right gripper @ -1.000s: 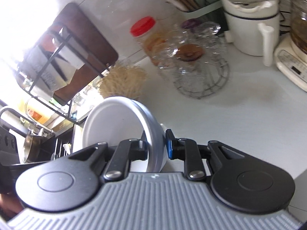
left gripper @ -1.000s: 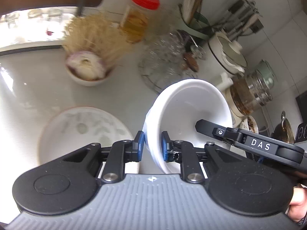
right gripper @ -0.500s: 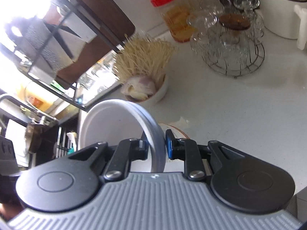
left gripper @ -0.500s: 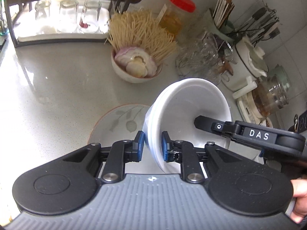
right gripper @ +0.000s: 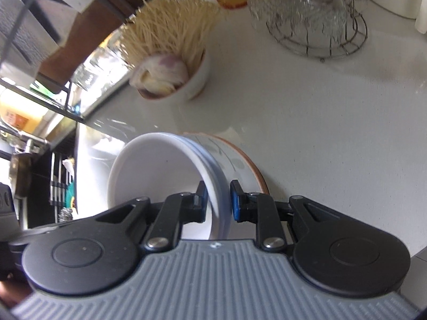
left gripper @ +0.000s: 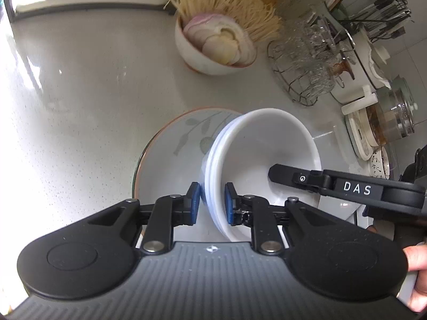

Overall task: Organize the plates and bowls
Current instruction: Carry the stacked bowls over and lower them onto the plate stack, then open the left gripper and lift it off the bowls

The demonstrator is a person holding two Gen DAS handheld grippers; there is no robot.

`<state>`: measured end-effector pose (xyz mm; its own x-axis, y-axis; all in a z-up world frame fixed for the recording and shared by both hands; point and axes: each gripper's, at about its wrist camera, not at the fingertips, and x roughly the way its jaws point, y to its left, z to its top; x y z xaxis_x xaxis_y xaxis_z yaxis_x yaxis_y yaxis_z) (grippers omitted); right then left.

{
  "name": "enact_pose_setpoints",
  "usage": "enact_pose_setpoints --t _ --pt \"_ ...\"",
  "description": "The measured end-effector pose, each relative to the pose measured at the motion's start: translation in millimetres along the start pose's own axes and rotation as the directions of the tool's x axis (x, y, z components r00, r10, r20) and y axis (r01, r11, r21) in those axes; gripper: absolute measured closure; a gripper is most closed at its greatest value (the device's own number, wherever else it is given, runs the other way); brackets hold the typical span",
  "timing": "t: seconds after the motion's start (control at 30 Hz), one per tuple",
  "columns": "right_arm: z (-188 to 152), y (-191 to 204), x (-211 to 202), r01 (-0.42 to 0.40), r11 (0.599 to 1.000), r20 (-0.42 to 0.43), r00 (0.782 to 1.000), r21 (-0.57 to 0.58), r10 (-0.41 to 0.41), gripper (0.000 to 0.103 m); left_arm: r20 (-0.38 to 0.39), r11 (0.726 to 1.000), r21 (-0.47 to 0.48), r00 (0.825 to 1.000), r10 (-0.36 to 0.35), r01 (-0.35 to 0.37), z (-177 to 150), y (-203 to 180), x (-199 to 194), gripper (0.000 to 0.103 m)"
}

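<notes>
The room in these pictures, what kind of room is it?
Most likely a home kitchen. On the pale countertop stand a wire rack of glass cups, a holder of cooking utensils and a bowl of sliced onion.

— The white bowl [left gripper: 269, 144]? Glossy, smooth ceramic, like the leaf-patterned plate [left gripper: 176, 144].
— And the counter [left gripper: 88, 85]?
— Polished speckled stone. The far-right rack [left gripper: 296, 80] is shiny wire metal holding clear glassware.
</notes>
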<state>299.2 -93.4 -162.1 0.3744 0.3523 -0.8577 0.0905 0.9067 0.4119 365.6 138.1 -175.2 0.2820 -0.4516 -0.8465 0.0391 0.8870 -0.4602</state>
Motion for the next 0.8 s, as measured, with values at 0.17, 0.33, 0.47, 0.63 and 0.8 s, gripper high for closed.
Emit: enact_pose_setpoints --t 0.17,0.33,0.47,0.63,0.8 --pt "-4 -1 8 0.013 1.0 -0.031 0.999 0.004 -0.013 0.081 -0.02 1.0 0.011 1.0 0.004 -0.004 0 5 7 0.081" --pt "-5 1 15 0.028 1.0 -0.045 0.999 0.001 -0.028 0.081 -0.027 1.0 0.007 1.0 0.01 -0.01 -3 8 13 0.081" --pt "-4 1 15 0.024 1.0 -0.037 0.999 -0.004 -0.024 0.081 -0.021 1.0 0.003 1.0 0.008 -0.008 -1 10 15 0.081" --pt "-2 -3 7 0.025 0.999 -0.019 1.0 0.028 -0.024 0.081 -0.017 1.0 0.005 1.0 -0.006 0.006 1 8 13 0.078" --pt "-4 -1 -6 0.025 1.0 0.023 0.999 0.015 -0.025 0.08 0.018 0.999 0.04 1.0 -0.013 0.013 -3 -1 4 0.059"
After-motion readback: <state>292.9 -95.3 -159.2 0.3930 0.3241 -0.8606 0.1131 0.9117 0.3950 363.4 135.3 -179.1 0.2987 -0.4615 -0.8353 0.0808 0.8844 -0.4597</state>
